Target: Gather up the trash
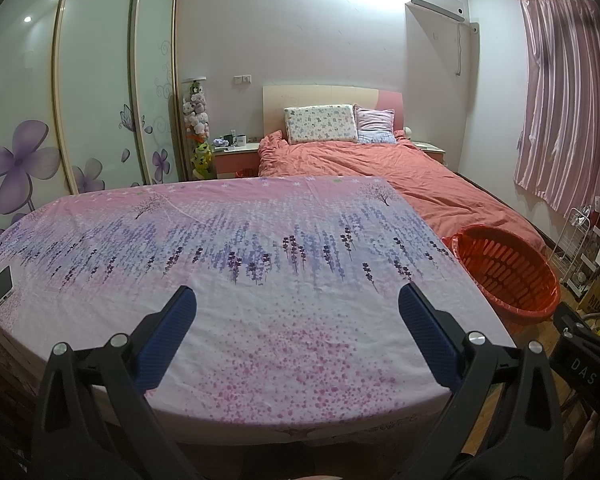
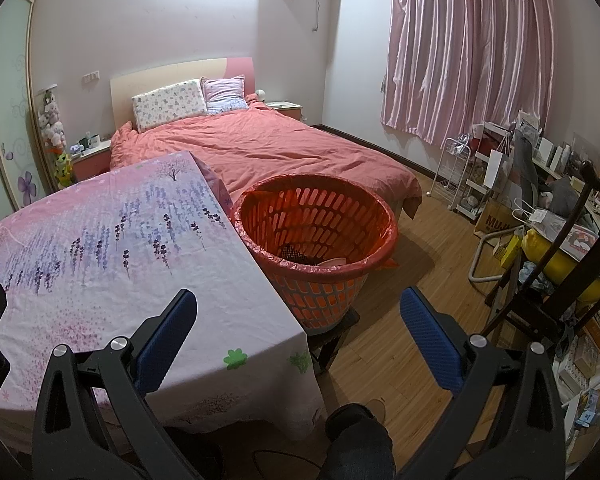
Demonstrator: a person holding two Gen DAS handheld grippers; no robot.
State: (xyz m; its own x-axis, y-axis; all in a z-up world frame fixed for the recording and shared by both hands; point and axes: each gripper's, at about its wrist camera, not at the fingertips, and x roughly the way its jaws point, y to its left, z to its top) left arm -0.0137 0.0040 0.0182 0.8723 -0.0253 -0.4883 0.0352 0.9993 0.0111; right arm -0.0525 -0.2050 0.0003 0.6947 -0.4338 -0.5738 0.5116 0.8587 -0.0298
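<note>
1. Here we hold both claws up over the near edge of the tabletop (image 1: 284, 320), which is draped in a lavender-print cloth; the left claw (image 1: 296, 300) is spread wide and empty, and the right claw (image 2: 298, 304) is just as wide and carries nothing.
2. The task's container, the orange basket (image 2: 316, 220) lined with a red bag, stands just beside the tabletop's right edge, raised on a dark stool (image 2: 332, 332). Inside it we see a dark mesh-like item and a pale piece, so some trash seems already in.
3. On the tabletop itself we find no loose trash; only a phone (image 1: 3, 285) lies near its far left edge.
4. Our judgement of the risks: the phone could be taken for rubbish and dropped in the basket. The cloth could snag on a claw and drag, pulling the phone off the edge. The basket perches on a narrow stool, so a bump from the right claw might tip it. More trash may lie out of view.
</note>
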